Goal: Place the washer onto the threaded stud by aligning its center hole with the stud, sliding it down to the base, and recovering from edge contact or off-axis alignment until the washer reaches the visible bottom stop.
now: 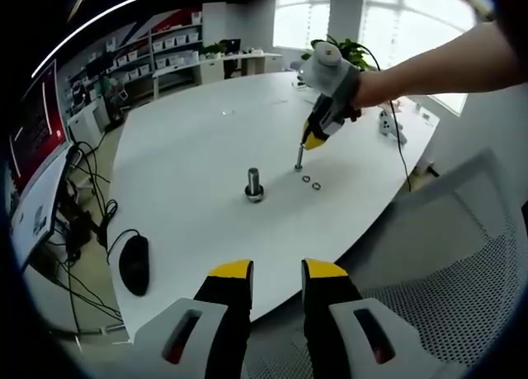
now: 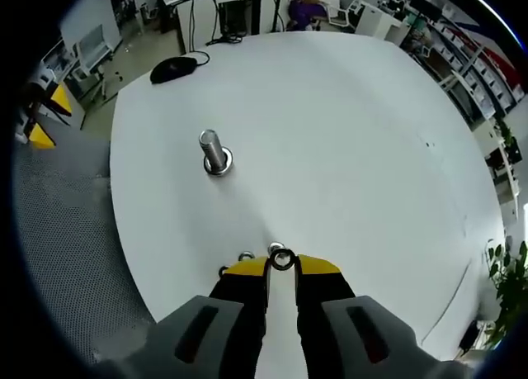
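Washer (image 2: 282, 259) pinched at our right tongs' (image 2: 281, 266) tips, threaded stud (image 2: 214, 153) well ahead and leftward on white table (image 2: 346, 131); our left tongs (image 1: 276, 272) parted, empty.

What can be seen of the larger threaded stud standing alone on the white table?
The threaded stud is a short, shiny metal post standing upright on the white table. Its shaft rises from a wider, ring-like base, which could be a flange or a washer already seated; the pictures do not settle which. Nothing grips or touches it. The right gripper works apart from it, near the small rings. In the left gripper view it stands about mid-table.
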Demonstrator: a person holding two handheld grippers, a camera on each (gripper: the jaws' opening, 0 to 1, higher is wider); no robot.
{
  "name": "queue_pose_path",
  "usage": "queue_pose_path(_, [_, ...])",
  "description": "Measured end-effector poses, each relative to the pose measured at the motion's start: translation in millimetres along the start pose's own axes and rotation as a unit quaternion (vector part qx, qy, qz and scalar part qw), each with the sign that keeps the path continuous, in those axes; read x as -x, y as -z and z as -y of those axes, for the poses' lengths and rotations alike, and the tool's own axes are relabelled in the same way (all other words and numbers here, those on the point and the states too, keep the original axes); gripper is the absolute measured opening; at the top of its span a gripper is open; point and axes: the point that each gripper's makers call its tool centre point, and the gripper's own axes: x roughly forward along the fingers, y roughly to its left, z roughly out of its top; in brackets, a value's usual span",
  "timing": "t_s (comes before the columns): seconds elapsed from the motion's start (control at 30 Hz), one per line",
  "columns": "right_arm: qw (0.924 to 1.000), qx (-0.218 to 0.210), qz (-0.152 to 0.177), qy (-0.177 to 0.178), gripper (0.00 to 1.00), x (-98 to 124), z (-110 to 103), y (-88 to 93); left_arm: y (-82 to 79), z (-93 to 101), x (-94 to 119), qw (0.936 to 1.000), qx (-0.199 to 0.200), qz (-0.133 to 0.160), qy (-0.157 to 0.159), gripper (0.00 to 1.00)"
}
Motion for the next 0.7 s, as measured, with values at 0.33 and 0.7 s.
queue_pose_path(0.33, [1.0, 0.003, -0.008, -0.003, 0.14, -3.7, 0.2, 0.9, 0.3, 0.1, -0.2, 1.0, 0.001, -0.001, 0.0, 0.21])
queue_pose_path(0.7, [0.9999, 0.002, -0.015, -0.007, 0.14, -7.9, 1.0, 2.0, 0.8, -0.3, -0.2, 1.0, 0.001, -0.002, 0.0, 0.21])
